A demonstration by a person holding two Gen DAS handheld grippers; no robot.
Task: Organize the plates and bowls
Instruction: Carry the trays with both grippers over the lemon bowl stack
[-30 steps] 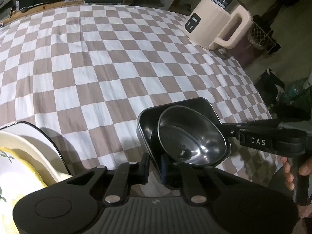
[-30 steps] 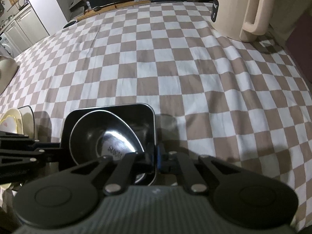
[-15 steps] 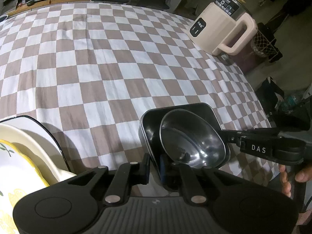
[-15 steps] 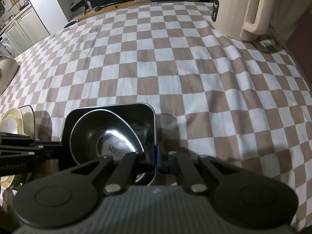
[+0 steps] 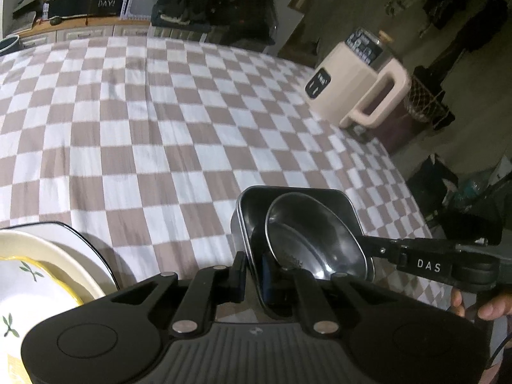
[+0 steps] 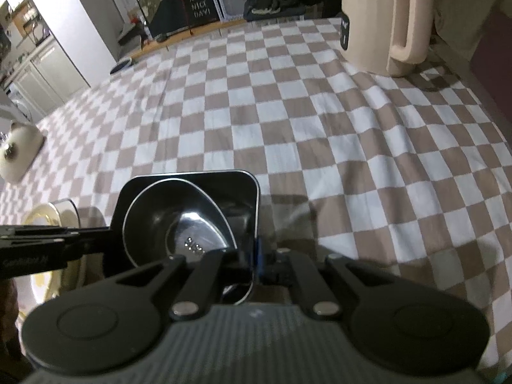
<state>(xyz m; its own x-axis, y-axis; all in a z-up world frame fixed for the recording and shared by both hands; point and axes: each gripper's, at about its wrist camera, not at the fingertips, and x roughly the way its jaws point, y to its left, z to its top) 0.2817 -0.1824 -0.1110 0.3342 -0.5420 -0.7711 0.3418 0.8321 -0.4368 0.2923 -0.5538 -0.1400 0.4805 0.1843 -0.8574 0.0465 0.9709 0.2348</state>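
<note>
A black square dish (image 5: 288,198) (image 6: 224,182) holds a round steel bowl (image 5: 307,236) (image 6: 160,224) that leans tilted inside it. My left gripper (image 5: 252,272) is shut on the dish's near-left wall. My right gripper (image 6: 256,262) is shut on the dish's right wall. In the left wrist view the right gripper (image 5: 374,249) reaches in from the right. In the right wrist view the left gripper (image 6: 102,236) comes in from the left. A stack of cream plates (image 5: 54,252) (image 6: 48,220), topped by a yellow-rimmed leaf-patterned plate (image 5: 19,288), lies left of the dish.
A brown-and-white checked cloth (image 5: 144,144) (image 6: 320,128) covers the table. A cream kettle with a handle (image 5: 352,96) (image 6: 374,19) stands at the far right corner. A cream lidded object (image 6: 19,150) sits at the left edge. A person's hand (image 5: 492,307) holds the right gripper.
Both wrist views have tipped up a little, showing more of the room beyond the table. The dish and bowl stay in both grips, placed the same between the fingers.
</note>
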